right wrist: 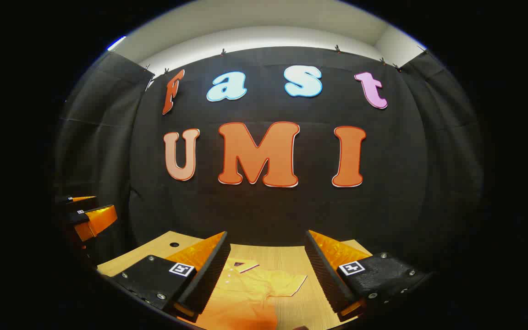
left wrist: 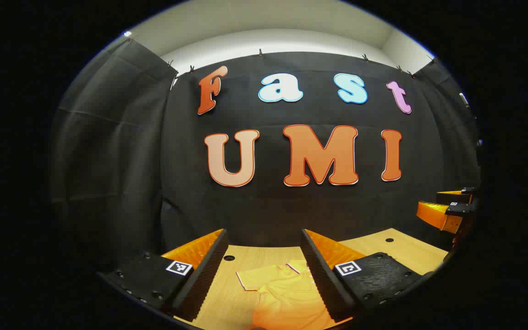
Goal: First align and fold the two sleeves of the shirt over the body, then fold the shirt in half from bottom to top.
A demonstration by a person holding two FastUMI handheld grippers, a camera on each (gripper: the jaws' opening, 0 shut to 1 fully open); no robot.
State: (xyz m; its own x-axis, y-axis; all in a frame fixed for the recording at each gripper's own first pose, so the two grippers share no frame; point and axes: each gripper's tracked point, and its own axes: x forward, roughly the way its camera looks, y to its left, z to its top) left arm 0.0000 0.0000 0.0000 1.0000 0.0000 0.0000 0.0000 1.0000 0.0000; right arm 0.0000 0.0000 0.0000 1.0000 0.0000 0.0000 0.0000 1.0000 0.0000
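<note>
The left gripper [left wrist: 264, 270] is seen at the bottom of the left gripper view with its fingers [left wrist: 206, 270] spread wide apart and nothing held between them; it is raised above the tabletop [left wrist: 401, 250]. Through the gap between the fingers the shirt [left wrist: 287, 293] is seen lying flat on the tabletop, with one short sleeve [left wrist: 257, 277] laid out to the side and the collar [left wrist: 298, 266] near the far end. The right gripper [left wrist: 449, 208] is caught at the right edge of that view, held off the tabletop and well apart from the shirt. In the right gripper view the right gripper [right wrist: 266, 275] is likewise shown with its fingers [right wrist: 323, 270] set wide apart and empty, raised above the tabletop [right wrist: 287, 256]. Between its fingers the shirt [right wrist: 245, 293] is seen spread on the wood, the collar [right wrist: 243, 266] close to the left finger and a sleeve [right wrist: 287, 282] stretched out toward the right. The left gripper [right wrist: 85, 213] is seen at the left edge of that view, lifted and clear of the shirt. Small round holes [left wrist: 229, 258] are seen in the tabletop beyond the shirt. Neither sleeve is folded over the body.
</note>
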